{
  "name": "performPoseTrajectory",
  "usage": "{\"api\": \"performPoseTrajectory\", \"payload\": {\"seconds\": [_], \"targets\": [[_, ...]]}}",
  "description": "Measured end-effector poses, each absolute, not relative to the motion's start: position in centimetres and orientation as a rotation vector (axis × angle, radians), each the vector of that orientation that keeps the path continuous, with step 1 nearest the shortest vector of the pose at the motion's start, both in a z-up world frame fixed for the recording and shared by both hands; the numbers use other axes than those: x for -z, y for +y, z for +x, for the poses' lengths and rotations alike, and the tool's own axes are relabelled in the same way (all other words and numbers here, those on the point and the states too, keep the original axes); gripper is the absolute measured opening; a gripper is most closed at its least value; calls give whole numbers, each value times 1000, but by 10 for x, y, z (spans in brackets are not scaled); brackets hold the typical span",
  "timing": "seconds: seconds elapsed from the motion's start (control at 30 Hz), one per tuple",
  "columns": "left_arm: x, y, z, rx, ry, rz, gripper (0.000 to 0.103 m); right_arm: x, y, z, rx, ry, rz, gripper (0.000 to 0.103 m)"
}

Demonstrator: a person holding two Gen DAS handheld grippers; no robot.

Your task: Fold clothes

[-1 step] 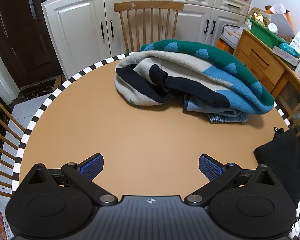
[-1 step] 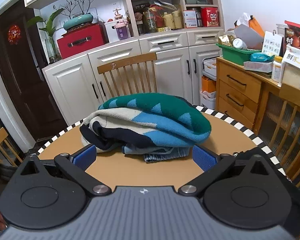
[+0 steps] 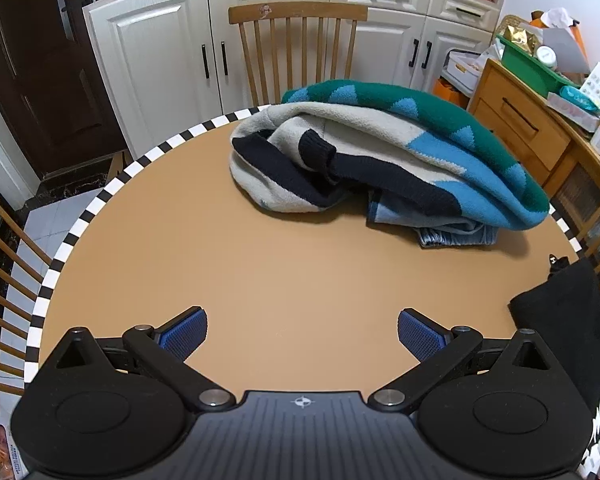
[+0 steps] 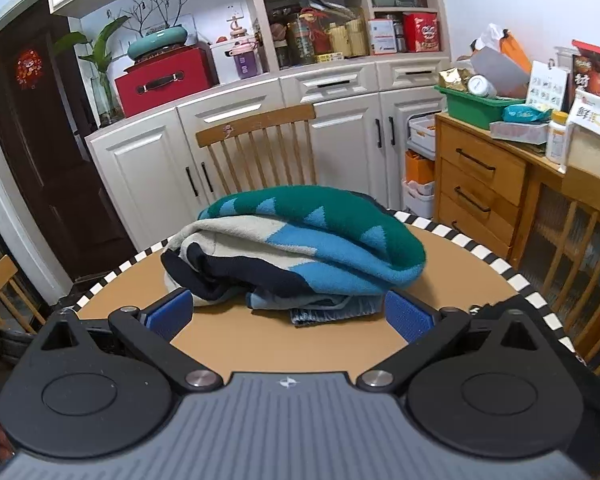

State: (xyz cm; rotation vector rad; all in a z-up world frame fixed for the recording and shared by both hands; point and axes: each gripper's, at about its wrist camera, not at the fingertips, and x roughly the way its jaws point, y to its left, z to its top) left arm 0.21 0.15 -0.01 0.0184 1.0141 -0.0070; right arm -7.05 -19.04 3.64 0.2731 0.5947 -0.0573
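While both grippers hang empty over a round tan table (image 3: pixel 260 280) with a black-and-white checked rim, a heap of clothes waits on the far half of the tabletop. Seen from the left wrist view, the left gripper (image 3: pixel 302 330) sits at the bottom of the frame, its blue-padded jaws spread wide over bare tabletop; the knitted sweater (image 3: pixel 380 160), in green, blue, cream and navy, lies well apart from them, in the upper centre and right of the frame. A folded piece of light denim (image 3: pixel 456 234) pokes out from under the sweater's near right edge. A black garment (image 3: pixel 560 332) drapes over the table's edge at the lower right.

From the right wrist view, the right gripper (image 4: pixel 287 314) also has its jaws spread wide, holding nothing; the pile sits in the centre of the frame, beyond the pads and framed between them. A wooden chair (image 4: pixel 260 148) stands behind the table, before white cabinets (image 4: pixel 148 168) across the upper frame.
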Motion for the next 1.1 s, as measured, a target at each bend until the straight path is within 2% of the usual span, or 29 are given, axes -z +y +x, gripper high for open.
{"api": "performPoseTrajectory", "payload": {"seconds": [1.1], "targets": [[25,18,62,59,998,28,103,-36,-181,-43,34,642,252,103]]}}
